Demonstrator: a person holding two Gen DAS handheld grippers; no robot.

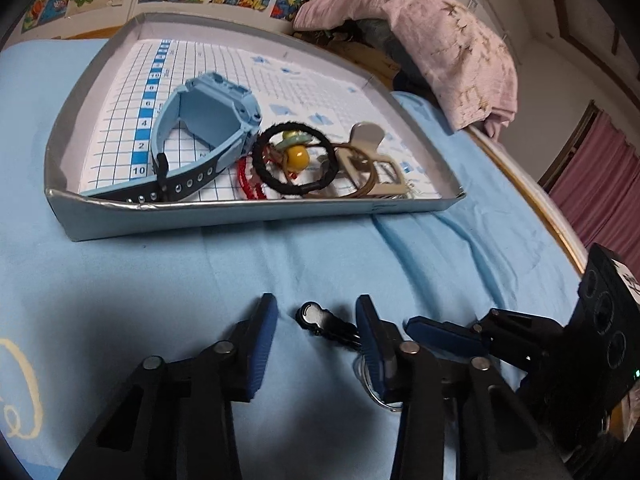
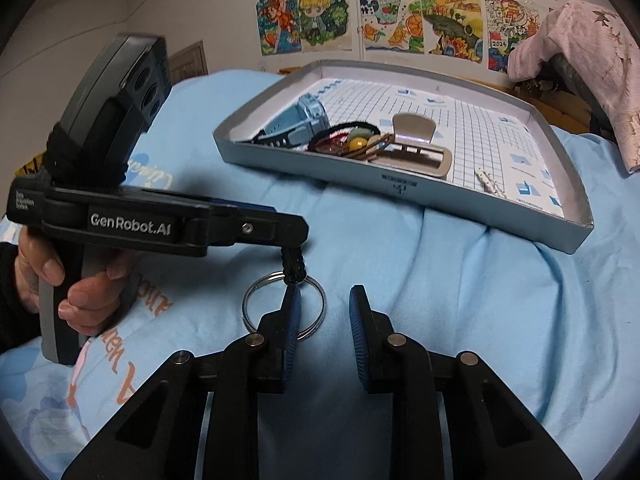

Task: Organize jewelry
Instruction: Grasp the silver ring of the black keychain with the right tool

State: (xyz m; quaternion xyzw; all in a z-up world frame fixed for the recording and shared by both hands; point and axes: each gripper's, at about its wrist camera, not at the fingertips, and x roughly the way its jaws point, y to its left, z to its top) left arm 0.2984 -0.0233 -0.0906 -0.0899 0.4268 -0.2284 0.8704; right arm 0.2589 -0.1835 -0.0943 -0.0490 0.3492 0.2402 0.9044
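A black braided keychain [image 1: 320, 322] with a metal ring [image 2: 256, 292] lies on the light blue sheet [image 1: 320, 264]. My left gripper [image 1: 316, 302] stands open around its clasp, which touches the right pad only. In the right wrist view the left gripper [image 2: 294, 236] reaches in from the left, with the cord hanging under its tip. My right gripper [image 2: 327, 292] is open with nothing between its pads; its left finger [image 2: 292, 320] overlaps the ring. Behind lies a shallow grey tray [image 1: 240, 208] holding a blue watch [image 1: 208, 120], a black hair tie [image 1: 280, 184], a yellow bead [image 1: 298, 158] and a beige clip [image 1: 376, 172].
A pink cloth [image 1: 440, 60] is heaped at the back right, over dark things by the wooden bed edge. Drawings [image 2: 380, 12] hang on the wall. A hand [image 2: 80, 292] grips the left gripper's handle. A small white piece [image 2: 490, 184] lies in the tray's right part.
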